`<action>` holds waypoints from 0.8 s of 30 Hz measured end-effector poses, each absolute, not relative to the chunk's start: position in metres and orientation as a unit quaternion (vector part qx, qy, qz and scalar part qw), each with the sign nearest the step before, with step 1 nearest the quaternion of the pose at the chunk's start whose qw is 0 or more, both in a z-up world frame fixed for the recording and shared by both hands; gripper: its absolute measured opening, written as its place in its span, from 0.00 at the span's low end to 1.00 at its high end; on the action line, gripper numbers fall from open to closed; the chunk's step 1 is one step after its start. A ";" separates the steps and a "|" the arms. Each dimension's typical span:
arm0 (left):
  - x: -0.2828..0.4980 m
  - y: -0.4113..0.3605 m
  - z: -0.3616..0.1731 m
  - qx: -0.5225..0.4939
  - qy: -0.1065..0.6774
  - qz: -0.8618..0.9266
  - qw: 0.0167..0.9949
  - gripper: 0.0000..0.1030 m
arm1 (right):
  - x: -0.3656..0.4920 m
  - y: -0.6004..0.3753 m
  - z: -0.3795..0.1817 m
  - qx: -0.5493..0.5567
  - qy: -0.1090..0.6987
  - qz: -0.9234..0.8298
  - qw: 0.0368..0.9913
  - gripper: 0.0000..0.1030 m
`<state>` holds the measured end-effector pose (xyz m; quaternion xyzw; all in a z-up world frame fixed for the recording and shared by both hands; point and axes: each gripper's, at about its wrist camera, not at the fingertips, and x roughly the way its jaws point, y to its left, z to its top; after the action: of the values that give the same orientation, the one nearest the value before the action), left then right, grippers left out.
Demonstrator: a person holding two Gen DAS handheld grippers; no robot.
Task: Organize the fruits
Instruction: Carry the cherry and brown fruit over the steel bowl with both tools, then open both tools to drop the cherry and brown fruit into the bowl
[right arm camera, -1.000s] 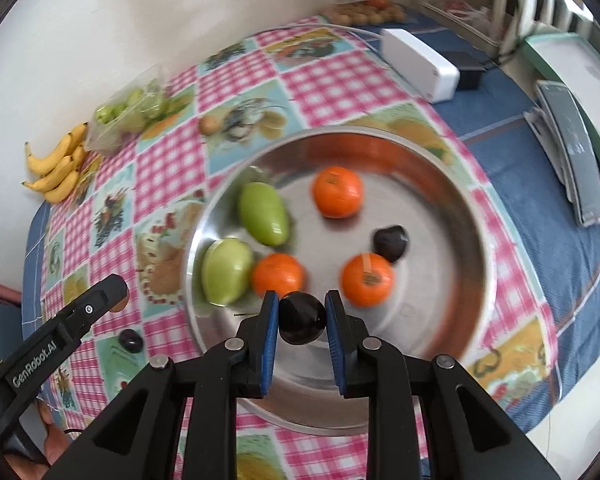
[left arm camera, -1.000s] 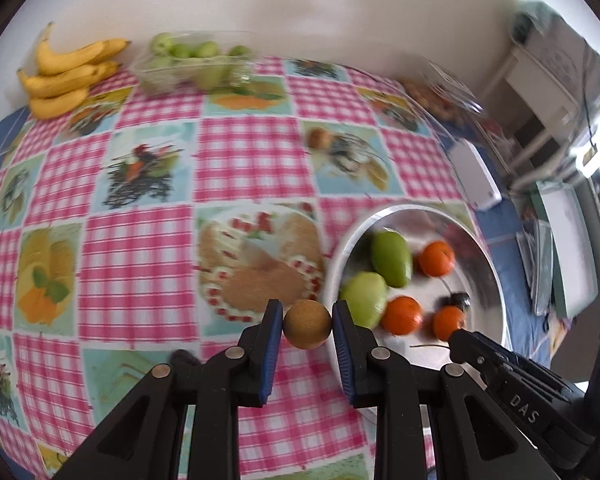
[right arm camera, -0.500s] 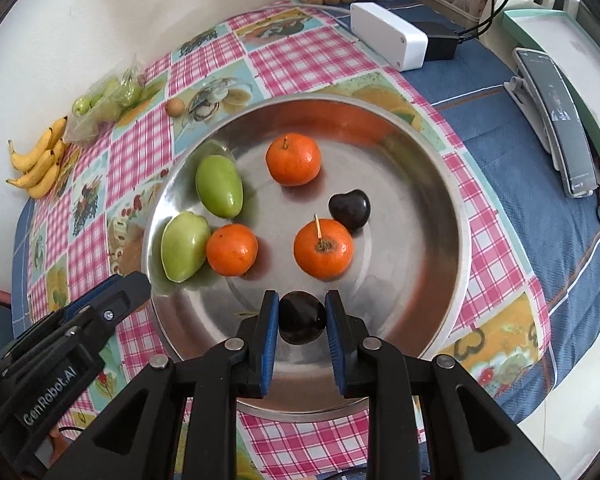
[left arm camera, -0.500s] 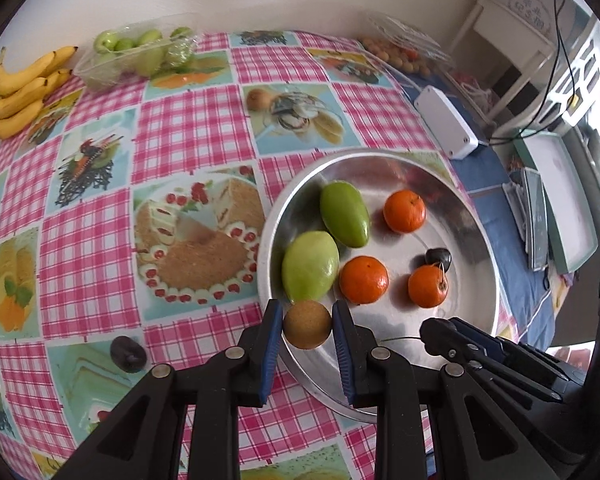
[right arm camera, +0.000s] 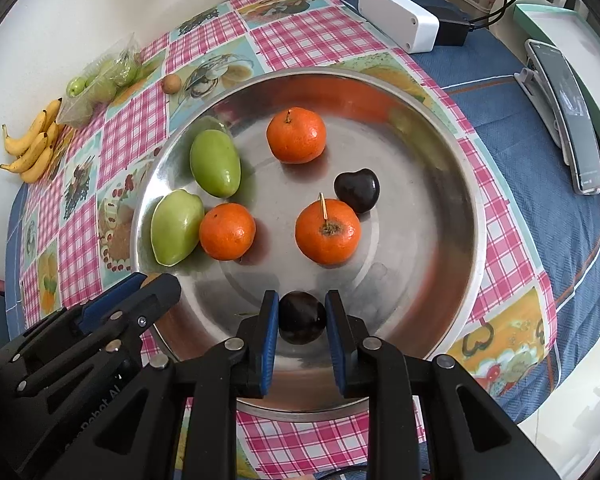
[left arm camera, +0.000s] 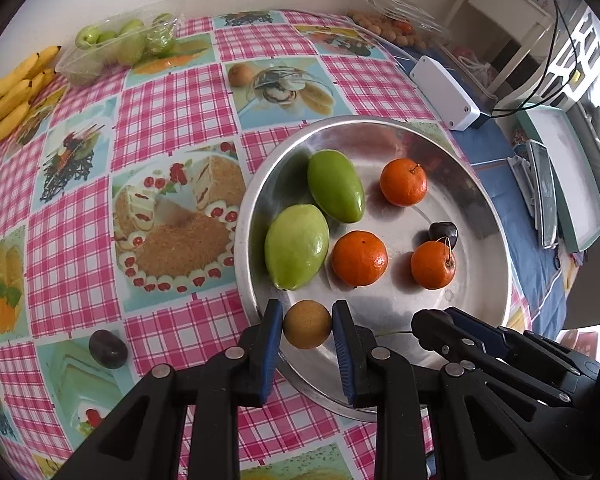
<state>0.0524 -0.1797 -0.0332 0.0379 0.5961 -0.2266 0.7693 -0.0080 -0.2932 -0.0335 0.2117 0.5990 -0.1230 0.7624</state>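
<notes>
Two fruits are in the air at once! Left gripper (left arm camera: 307, 330) is clamped on a small round tan-brown fruit (left arm camera: 307, 329), poised over the 7 o'clock rim of the wide round steel tray (left arm camera: 488, 216). Right gripper (right arm camera: 302, 317) is pinching a dark purple plum-like fruit (right arm camera: 302, 317) above the tray's 6 o'clock floor.

Already sitting in the tray: two green mango-shaped fruits (left arm camera: 335, 185) at 9 to 10 o'clock, three orange mandarins (left arm camera: 359, 258) across the middle, and one dark heart-shaped cherry-like fruit (right arm camera: 357, 190) nestled against the stemmed mandarin. So six are home, and I'd call this past the halfway mark.

Left to gather, as far as I can see: another dark round fruit (left arm camera: 108, 349) on the pink checked tablecloth (left arm camera: 172, 92) at 8 o'clock from the tray, and a second tan-brown fruit (left arm camera: 239, 75) out at 11 o'clock. Whether the yellow banana bunch (left arm camera: 12, 94) and the bagged green fruits (left arm camera: 118, 46) by the wall belong in the tray, I can't tell.
</notes>
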 end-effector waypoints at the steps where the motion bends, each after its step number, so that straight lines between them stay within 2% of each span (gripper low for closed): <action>1: 0.052 -0.180 -0.034 0.039 0.597 -0.227 0.769 0.27 | -0.008 -0.293 -0.033 0.211 0.599 -0.122 0.762 0.24; 16: 0.053 -0.182 -0.035 0.038 0.602 -0.226 0.765 0.27 | -0.007 -0.295 -0.033 0.210 0.601 -0.121 0.762 0.24; 24: 0.054 -0.177 -0.032 0.030 0.601 -0.225 0.766 0.28 | -0.007 -0.295 -0.034 0.213 0.602 -0.125 0.760 0.36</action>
<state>0.0535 -0.1773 -0.0319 0.0300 0.6013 -0.2246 0.7662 -0.0072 -0.2948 -0.0342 0.2130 0.6015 -0.1245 0.7598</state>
